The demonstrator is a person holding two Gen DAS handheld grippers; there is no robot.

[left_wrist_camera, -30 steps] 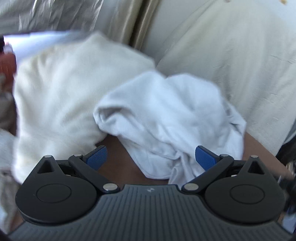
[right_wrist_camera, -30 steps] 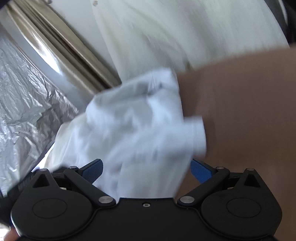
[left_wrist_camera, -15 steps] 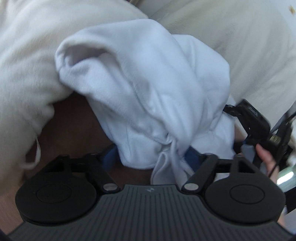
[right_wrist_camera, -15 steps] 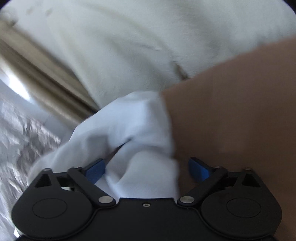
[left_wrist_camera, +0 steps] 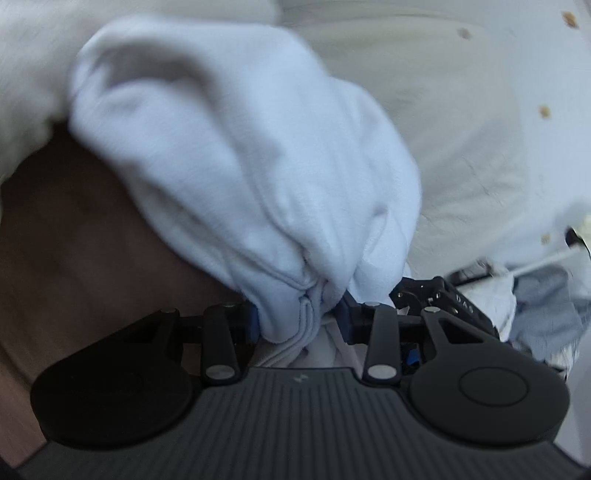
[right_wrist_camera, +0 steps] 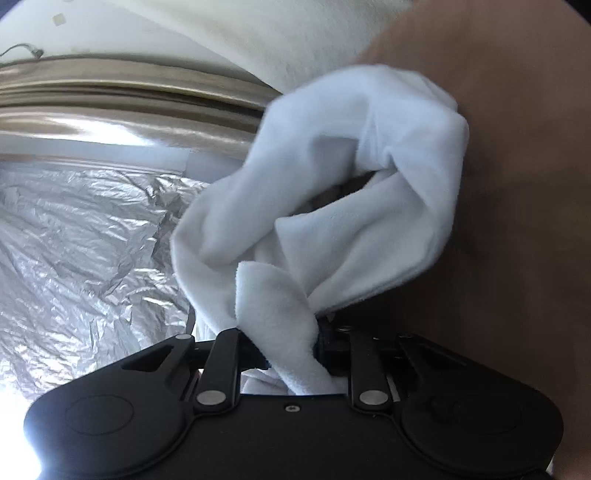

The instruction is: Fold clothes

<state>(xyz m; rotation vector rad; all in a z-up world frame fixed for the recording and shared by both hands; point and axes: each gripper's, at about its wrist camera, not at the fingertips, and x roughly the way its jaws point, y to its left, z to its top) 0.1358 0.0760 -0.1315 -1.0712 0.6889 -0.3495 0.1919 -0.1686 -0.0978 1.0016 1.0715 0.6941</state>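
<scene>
In the left wrist view, the left gripper (left_wrist_camera: 300, 320) has its jaws clamped on a bunched hem of the white garment (left_wrist_camera: 236, 155), the blue pads pressed into the cloth from either side. The garment rises away from the jaws as a crumpled mound, its seamed edge gathered right at the pinch. Under it on the left lies the brown tabletop (left_wrist_camera: 70, 236), and a cream fabric (left_wrist_camera: 458, 122) spreads behind and to the right, dotted with a few small tan specks. At the right edge, just past the garment, part of the right gripper (left_wrist_camera: 439, 295) shows as dark hardware, and a bluish-grey crumpled cloth (left_wrist_camera: 546, 306) lies beyond it. In the right wrist view, the right gripper (right_wrist_camera: 291, 345) has its jaws closed on a twisted tail of the same white garment (right_wrist_camera: 332, 192), which fans out above the pinch into loose folds with a hollow in the middle. The brown tabletop (right_wrist_camera: 517, 206) fills the right side, crinkled silver foil (right_wrist_camera: 85, 251) covers the left, a shiny beige curtain (right_wrist_camera: 122, 107) runs across above the foil, and cream fabric (right_wrist_camera: 295, 33) sits along the top.
</scene>
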